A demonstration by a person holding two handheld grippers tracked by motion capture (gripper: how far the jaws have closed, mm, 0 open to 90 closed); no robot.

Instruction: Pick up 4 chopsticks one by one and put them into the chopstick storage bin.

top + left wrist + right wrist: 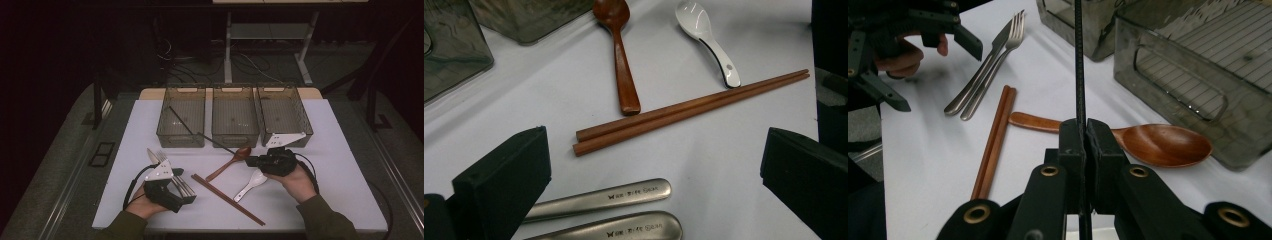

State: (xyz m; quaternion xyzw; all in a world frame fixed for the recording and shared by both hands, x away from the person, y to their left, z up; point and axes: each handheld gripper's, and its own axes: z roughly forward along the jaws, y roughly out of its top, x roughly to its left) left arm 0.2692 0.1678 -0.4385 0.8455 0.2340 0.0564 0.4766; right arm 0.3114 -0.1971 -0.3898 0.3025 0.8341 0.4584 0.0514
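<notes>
In the high view, the right gripper (252,161) grips a black chopstick (187,125) slanting from mid-table into the left bin (181,116) at the far edge. The left gripper view has its fingers (504,180) wide apart over two metal handles (624,212) near the brown chopsticks (689,111). In the right gripper view the fingers (1072,145) clamp the black chopstick above the wooden spoon (1158,144).

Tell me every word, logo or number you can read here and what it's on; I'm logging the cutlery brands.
Upper metal handle: a small butterfly-like mark, then engraved text too small to read for certain.
Lower metal handle: the same engraved mark and text, equally unclear.
White spoon: a dark dot on the handle, no lettering.
The wooden spoon, wooden chopsticks and bins show no writing.
</notes>
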